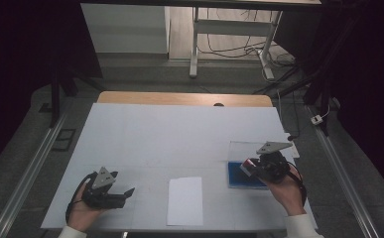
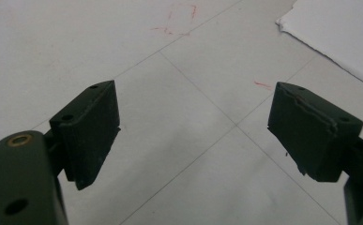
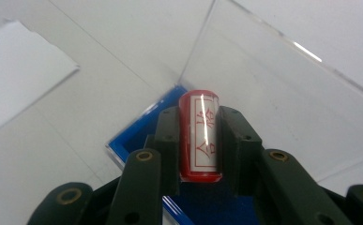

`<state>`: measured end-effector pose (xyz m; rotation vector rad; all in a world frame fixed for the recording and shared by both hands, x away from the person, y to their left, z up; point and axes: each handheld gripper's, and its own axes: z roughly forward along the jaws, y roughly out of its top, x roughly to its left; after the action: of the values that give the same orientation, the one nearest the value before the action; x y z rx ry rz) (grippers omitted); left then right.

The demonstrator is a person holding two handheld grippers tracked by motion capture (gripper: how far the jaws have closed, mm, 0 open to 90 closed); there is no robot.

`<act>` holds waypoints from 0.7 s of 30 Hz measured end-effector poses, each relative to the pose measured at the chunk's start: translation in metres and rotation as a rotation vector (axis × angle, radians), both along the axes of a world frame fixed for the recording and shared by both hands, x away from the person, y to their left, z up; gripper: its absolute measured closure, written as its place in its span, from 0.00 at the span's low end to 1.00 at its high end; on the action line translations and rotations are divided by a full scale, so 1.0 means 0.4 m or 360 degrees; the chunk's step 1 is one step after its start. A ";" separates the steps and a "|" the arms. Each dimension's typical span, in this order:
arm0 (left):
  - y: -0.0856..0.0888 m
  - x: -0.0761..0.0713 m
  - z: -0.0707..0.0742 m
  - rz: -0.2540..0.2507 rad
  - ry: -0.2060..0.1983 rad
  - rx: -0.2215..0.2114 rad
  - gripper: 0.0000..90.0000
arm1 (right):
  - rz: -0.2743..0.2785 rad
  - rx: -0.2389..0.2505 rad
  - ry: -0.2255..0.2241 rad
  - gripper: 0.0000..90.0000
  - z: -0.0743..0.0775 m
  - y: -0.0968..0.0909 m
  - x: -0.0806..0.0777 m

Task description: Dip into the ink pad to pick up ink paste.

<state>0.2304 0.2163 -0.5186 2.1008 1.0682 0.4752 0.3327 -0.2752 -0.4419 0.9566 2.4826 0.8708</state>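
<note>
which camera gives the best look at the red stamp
The right gripper view: the red stamp sits close up, clamped between the right claw jaws, its label readable. The high view shows it small at that claw.

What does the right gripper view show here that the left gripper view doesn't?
Right gripper view: the right gripper shut on a red stamp with red characters on its white label, above a blue tray with a clear lid standing open. Left gripper view: the left gripper with jaws wide open, nothing between them, and faint red marks. Both: the white table and the paper sheet.
</note>
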 end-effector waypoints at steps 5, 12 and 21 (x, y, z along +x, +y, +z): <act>-0.001 -0.002 0.001 -0.0006 -0.0003 0.0004 0.19 | 0.0019 0.0016 -0.0030 0.78 0.013 0.004 -0.010; 0.001 -0.002 0.002 -0.0005 -0.0004 -0.0006 0.19 | 0.0048 0.0044 -0.0044 0.78 0.025 0.014 -0.019; -0.003 -0.001 0.002 -0.0009 -0.0002 0.0006 0.19 | 0.0121 0.0072 -0.0066 0.78 0.038 0.042 -0.037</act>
<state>0.2298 0.2151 -0.5179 2.1058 1.0613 0.4764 0.3180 -0.2585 -0.4268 0.8549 2.4883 0.9646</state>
